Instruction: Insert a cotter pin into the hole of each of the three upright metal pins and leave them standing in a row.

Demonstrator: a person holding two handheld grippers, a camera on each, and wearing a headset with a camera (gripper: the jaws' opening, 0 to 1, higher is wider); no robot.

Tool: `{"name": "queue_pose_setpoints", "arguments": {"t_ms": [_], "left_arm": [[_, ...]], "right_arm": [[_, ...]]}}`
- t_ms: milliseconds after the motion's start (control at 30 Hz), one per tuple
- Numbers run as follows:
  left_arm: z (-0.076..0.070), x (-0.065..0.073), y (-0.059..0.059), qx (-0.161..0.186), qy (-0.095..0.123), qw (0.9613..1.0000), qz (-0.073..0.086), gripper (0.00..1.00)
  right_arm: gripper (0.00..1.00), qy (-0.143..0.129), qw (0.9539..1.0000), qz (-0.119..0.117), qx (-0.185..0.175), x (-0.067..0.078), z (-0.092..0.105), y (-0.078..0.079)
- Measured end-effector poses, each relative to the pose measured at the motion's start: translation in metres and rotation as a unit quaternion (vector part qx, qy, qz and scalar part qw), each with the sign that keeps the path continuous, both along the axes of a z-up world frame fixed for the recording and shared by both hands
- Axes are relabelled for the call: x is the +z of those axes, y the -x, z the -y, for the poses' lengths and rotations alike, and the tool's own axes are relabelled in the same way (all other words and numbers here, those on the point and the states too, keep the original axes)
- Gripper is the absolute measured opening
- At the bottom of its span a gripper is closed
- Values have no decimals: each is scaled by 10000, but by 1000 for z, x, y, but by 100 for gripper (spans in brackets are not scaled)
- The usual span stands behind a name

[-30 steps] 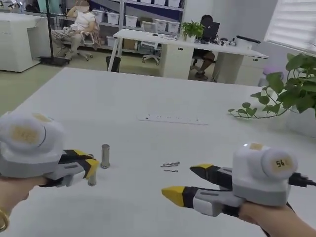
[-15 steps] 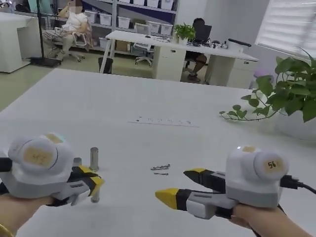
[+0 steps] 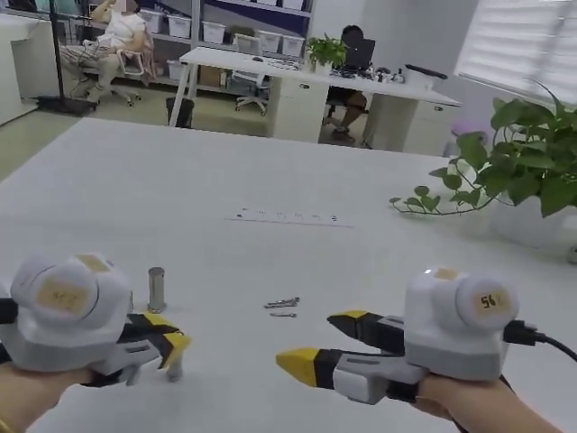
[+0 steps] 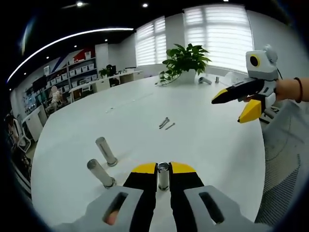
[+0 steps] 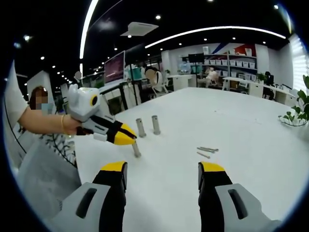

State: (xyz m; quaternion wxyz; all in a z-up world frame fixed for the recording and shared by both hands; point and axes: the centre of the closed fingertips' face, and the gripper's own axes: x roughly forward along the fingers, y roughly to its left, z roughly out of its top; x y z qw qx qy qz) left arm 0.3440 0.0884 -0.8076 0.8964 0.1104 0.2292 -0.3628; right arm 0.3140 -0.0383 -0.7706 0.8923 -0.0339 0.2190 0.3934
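Left claw: the left claw (image 4: pixel 163 166) is closed onto the nearest metal pin (image 4: pixel 163 180), one jaw against each side. The pin stands upright on the counter (image 4: pixel 217 145), close to its near edge.
Right claw: the right claw (image 5: pixel 163 169) is spread wide with nothing in it, over the near edge of the counter.
Other pins: the second metal pin (image 4: pixel 106 151) and third metal pin (image 4: pixel 100 172) stand upright just beyond the gripped one, apart from each other.
Cotter pins: the cotter pins (image 3: pixel 282 305) lie loose in a small cluster, between the two claws and a little farther from the near edge. Their number is hard to tell.
Progress: nothing looks inserted yet. All three insertions seem left to do, then the row.
View differences: the left gripper view shows the jaws touching the pin, where the head view has the gripper's body in front. The right gripper view shows all three pins grouped, side on. The pin holes are too small to make out.
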Motion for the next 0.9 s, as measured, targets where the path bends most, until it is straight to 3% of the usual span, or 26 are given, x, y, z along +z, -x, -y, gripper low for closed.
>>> {"name": "queue_pose_setpoints", "arguments": {"t_ms": [267,533,900], "left_arm": [[2,2,1,-193,71,9998,33,7],[3,2,1,-290,6,9996,56,8],[6,12,3,-315,44,9994,102,25]], "right_arm": [[61,16,10000,-47,4,-2,0,-2],[61,92,9999,-91,81,-5,-2,-4],[61,178,9997,-135,125,-6,-2,-10]]}}
